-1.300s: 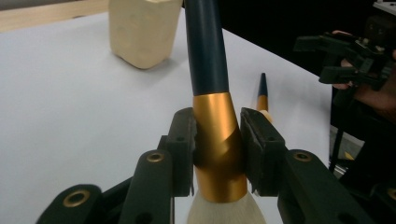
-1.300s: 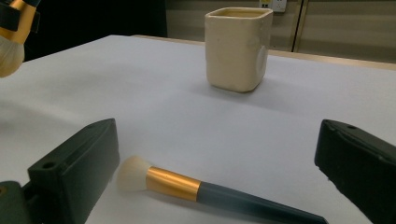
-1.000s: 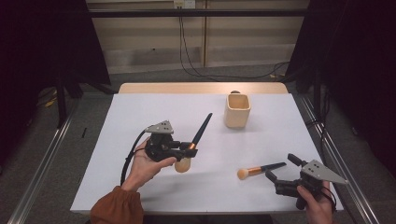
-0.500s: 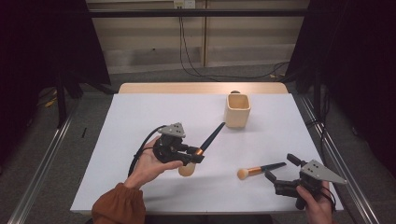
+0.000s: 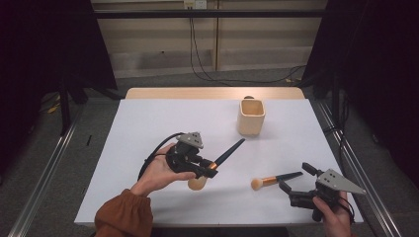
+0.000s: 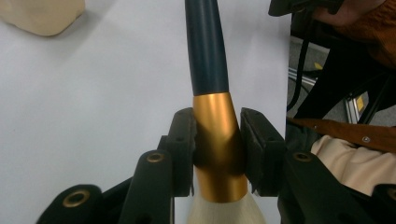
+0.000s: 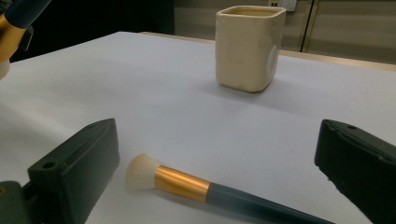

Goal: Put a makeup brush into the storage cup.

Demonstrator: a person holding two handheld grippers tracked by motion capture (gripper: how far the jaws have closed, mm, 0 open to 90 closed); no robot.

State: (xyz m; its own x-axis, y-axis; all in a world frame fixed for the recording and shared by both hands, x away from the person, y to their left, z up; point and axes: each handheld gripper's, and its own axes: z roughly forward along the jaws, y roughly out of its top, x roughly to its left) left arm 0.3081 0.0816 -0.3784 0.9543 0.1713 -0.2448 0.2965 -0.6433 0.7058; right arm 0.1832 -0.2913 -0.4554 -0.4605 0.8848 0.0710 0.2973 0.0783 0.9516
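Note:
My left gripper is shut on the gold ferrule of a large makeup brush. The brush's dark handle points up and right toward a cream square cup; its pale bristle head hangs just above the white table. A second, smaller brush lies flat on the table at the front right, bristles to the left. My right gripper rests at that brush's handle end, jaws open on either side of it without touching.
The cream cup stands upright at the back right of the table, apart from both grippers. A wooden strip runs along the table's far edge. Metal rails flank the table, and cables trail on the floor behind.
The left hand has carried the large brush to the right, and its handle has tipped lower toward the cup. The right gripper and the small brush have stayed put.

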